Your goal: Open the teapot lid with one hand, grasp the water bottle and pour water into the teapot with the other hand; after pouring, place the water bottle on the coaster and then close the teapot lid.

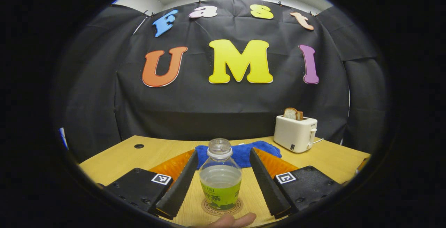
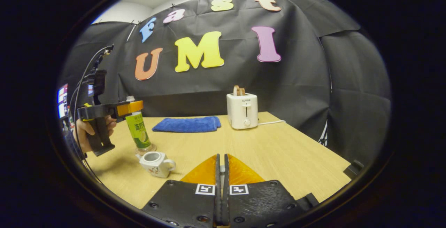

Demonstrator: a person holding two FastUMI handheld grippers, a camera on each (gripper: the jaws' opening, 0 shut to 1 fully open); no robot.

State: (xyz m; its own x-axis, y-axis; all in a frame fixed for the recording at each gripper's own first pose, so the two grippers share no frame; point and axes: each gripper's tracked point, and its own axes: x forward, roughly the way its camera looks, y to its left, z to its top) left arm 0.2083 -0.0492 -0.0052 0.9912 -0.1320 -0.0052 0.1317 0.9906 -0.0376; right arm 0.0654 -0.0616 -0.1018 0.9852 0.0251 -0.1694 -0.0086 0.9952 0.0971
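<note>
A clear water bottle point(image 1: 220, 177) with a green label stands upright on a round coaster point(image 1: 209, 210) on the wooden table. My left gripper point(image 1: 223, 151) is open, one finger on each side of the bottle with a gap on both sides. In the right gripper view the same bottle point(image 2: 138, 132) stands on the coaster point(image 2: 150, 149), with the left gripper point(image 2: 129, 108) around its upper part and a hand on the handle. Just in front sits the small white teapot point(image 2: 155, 163), its top open. My right gripper point(image 2: 222, 158) is shut on a small pale piece, apparently the teapot lid point(image 2: 222, 168).
A folded blue cloth point(image 2: 187, 124) lies at the back of the table point(image 2: 278, 151). To its right stands a white toaster point(image 2: 242, 111) with bread in it and a cord trailing right. A fingertip point(image 1: 237, 220) shows at the near edge.
</note>
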